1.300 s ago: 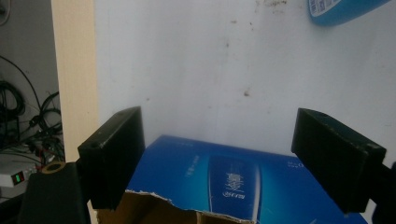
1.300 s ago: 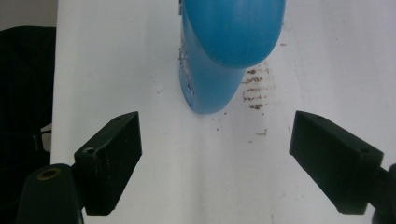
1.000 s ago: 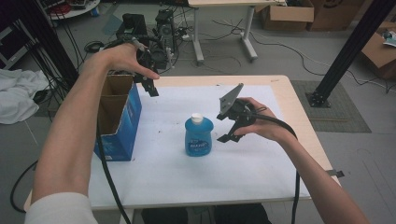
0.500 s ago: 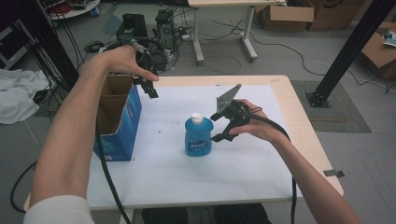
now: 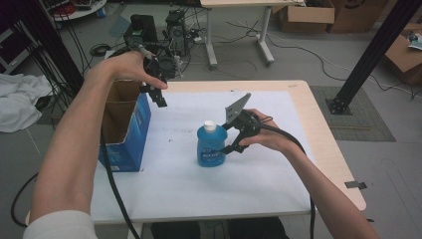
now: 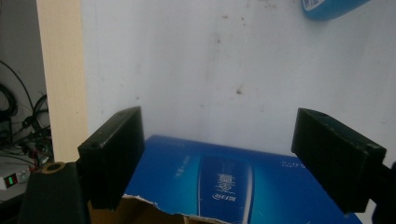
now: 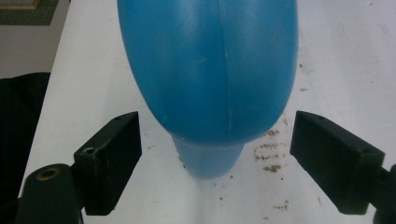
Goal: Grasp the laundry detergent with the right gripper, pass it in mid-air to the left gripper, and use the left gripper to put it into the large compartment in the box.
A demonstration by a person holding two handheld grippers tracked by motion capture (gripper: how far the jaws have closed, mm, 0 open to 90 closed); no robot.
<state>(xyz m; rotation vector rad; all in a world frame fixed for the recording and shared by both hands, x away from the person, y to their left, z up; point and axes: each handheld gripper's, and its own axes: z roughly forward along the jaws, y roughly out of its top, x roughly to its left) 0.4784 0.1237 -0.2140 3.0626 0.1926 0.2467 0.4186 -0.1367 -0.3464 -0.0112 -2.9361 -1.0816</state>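
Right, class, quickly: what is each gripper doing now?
Left gripper: open, empty, above the open blue cardboard box.
Right gripper: open, jaws either side of the blue plastic bottle, not gripping.

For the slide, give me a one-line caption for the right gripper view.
Open right gripper lined up on the blue bottle, jaws spread on both sides, not touching it, over the white table.

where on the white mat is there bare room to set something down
Free: the near strip of the white mat in front of the blue bottle, and its far right corner. Crowded: the left edge with the open blue box, and mid-mat, where the right tongs flank the bottle.
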